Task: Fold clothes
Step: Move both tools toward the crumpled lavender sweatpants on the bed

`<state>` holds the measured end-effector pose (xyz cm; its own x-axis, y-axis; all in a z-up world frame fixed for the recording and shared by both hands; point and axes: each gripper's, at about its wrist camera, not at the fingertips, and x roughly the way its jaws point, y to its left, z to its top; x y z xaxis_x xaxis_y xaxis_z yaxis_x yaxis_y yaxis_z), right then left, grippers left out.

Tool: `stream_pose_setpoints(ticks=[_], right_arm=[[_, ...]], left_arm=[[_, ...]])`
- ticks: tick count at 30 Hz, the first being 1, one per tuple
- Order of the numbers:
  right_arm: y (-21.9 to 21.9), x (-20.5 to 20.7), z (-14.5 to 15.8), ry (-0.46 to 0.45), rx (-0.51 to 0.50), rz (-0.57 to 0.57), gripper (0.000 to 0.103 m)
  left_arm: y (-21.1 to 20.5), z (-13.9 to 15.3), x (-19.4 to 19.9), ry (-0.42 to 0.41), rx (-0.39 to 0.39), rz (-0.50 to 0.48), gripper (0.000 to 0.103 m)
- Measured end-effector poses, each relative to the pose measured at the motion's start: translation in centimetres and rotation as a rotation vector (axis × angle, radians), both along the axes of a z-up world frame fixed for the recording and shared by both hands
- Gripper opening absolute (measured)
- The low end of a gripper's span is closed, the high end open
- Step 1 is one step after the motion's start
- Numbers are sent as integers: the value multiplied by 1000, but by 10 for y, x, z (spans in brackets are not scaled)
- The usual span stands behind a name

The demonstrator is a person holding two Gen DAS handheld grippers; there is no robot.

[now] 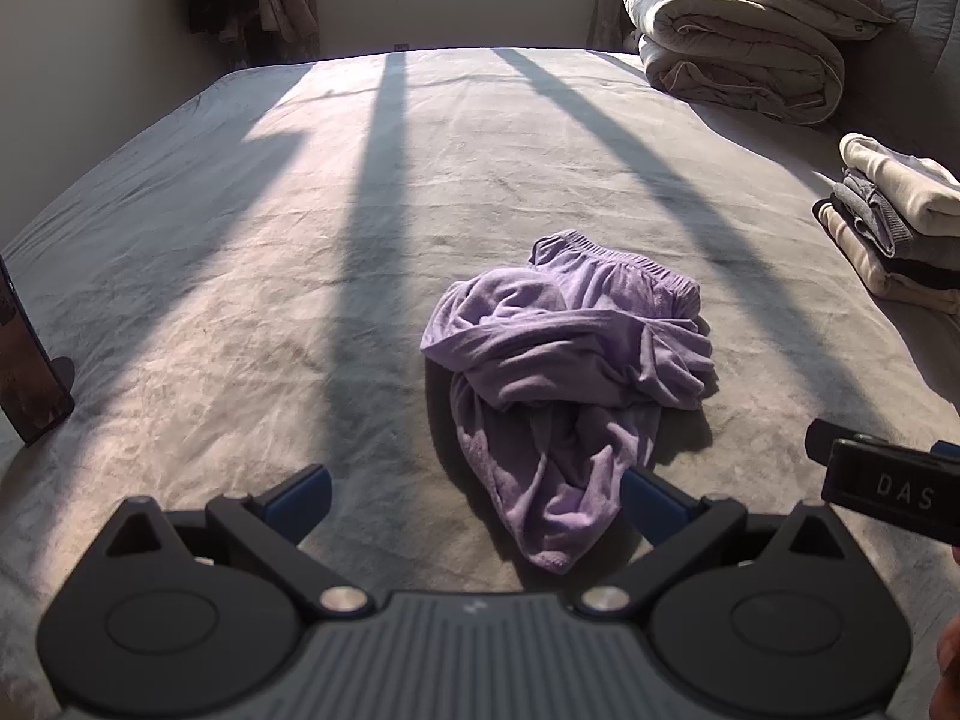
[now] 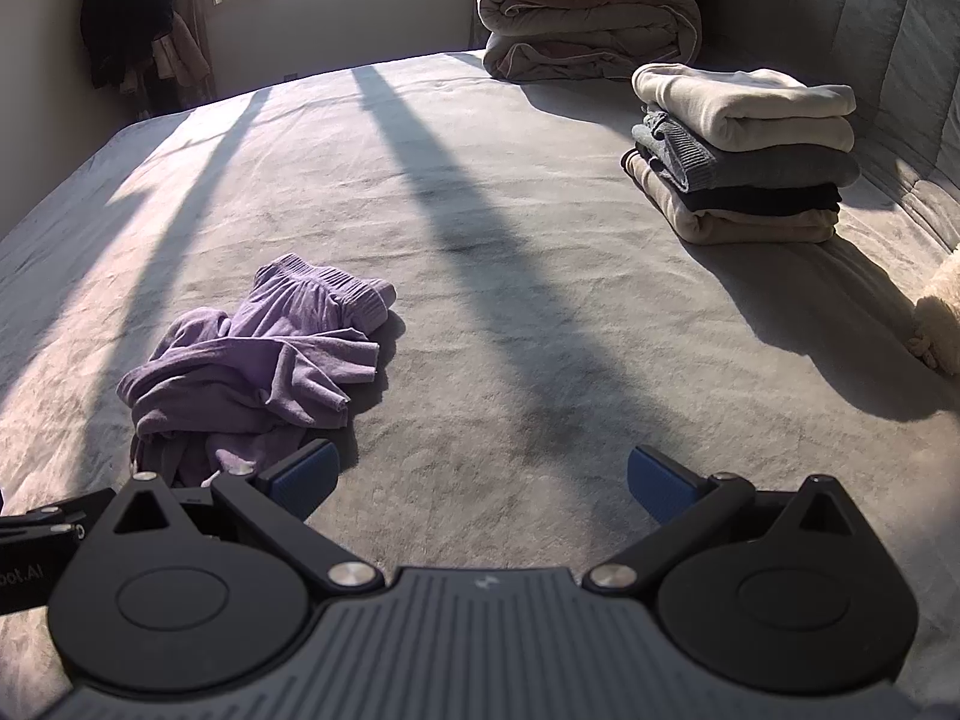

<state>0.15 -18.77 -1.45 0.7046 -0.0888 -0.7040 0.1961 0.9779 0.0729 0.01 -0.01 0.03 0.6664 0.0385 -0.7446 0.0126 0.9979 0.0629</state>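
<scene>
A crumpled purple garment point(image 1: 570, 372) with a ribbed elastic waistband lies in a heap on the grey bed point(image 1: 300, 210). My left gripper point(image 1: 477, 495) hovers just short of its near end, jaws wide open, and the cloth's lowest fold lies between the blue fingertips point(image 1: 651, 501) without being pinched. In the right wrist view the same garment point(image 2: 258, 360) sits to the left. My right gripper point(image 2: 483, 480) is open over bare bedding, its left fingertip point(image 2: 306, 474) close to the heap's edge. The right gripper's body point(image 1: 888, 486) shows at the left view's right edge.
A stack of folded clothes point(image 2: 744, 150), cream, grey and black, stands at the bed's right side. A rolled duvet point(image 2: 588, 18) lies behind it by the padded headboard point(image 2: 870, 60). A dark upright phone on a stand point(image 1: 27, 360) sits at the left. A fluffy cream thing point(image 2: 942, 324) is far right.
</scene>
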Motion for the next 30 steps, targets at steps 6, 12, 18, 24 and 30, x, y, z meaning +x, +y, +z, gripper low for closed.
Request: stream_pose_setpoints(ticks=[6, 12, 18, 24, 30], right_arm=[[2, 1, -2, -4, -6, 3, 103], [5, 0, -4, -7, -19, 6, 103], [7, 1, -3, 3, -25, 19, 103], [5, 2, -4, 22, -26, 16, 103], [7, 6, -6, 24, -27, 21, 103]], left_arm=[[1, -2, 2, 0, -3, -1, 102], [8, -1, 2, 7, -7, 10, 102], [11, -4, 6, 26, -6, 24, 102], [14, -7, 8, 36, 5, 30, 102], [32, -16, 15, 58, 16, 74, 102]])
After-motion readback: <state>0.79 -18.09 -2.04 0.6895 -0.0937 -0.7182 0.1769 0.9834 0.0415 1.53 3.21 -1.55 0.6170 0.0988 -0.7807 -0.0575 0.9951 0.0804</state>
